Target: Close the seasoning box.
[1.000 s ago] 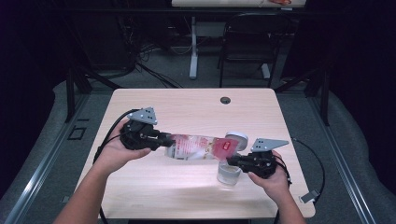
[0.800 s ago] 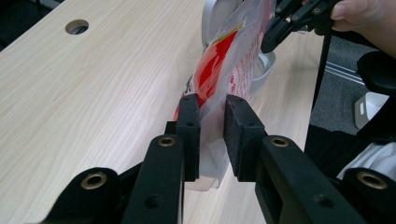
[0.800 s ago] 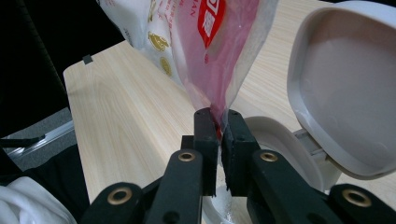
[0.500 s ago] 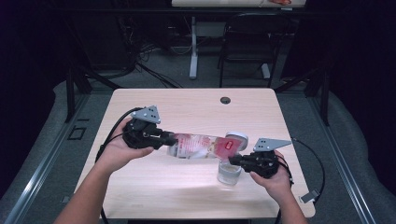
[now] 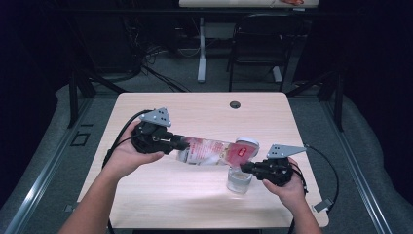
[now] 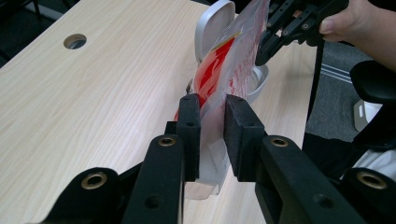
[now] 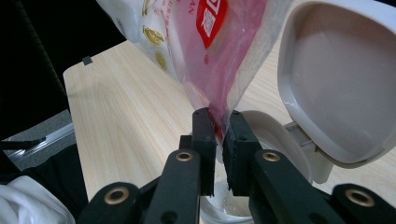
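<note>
Your left gripper (image 6: 212,135) has its fingers clamped on one end of the clear red-printed bag (image 5: 209,151) — it hangs stretched above the desk (image 5: 195,109). Your right gripper (image 7: 218,140) pinches the bag's other end, fingers narrow and just now easing apart, bag between them. Below that end stands a white container (image 7: 275,135) with its lid (image 7: 336,79) flipped up — beside a clear cup (image 5: 238,181).

Dark rm – grey floor (image 5: 370,161), chair (image 5: 258,48) behind, maybe 2nd table (image 5: 243,4).
</note>
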The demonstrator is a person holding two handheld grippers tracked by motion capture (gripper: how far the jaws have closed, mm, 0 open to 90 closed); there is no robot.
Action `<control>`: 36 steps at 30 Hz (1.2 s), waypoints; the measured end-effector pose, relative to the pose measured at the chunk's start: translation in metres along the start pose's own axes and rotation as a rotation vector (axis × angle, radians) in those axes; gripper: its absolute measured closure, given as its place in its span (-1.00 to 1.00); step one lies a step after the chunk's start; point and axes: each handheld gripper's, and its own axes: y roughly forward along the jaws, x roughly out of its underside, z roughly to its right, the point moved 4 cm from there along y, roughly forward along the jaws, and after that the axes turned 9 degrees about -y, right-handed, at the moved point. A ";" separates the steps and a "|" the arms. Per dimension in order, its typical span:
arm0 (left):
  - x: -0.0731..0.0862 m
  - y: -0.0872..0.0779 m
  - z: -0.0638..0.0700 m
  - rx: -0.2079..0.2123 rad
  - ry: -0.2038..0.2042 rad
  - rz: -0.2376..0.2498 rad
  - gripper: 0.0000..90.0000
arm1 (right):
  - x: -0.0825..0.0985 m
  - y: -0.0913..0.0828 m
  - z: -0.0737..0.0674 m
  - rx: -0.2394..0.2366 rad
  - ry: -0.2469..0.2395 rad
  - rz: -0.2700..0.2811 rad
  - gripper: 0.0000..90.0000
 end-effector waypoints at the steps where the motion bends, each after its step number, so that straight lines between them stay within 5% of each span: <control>1: 0.000 0.000 0.000 0.000 0.000 -0.002 0.71 | 0.000 0.000 0.000 0.000 0.000 0.001 0.87; 36: -0.022 0.001 0.011 -0.004 0.041 0.004 0.74 | 0.004 -0.002 0.001 0.007 0.022 -0.007 0.88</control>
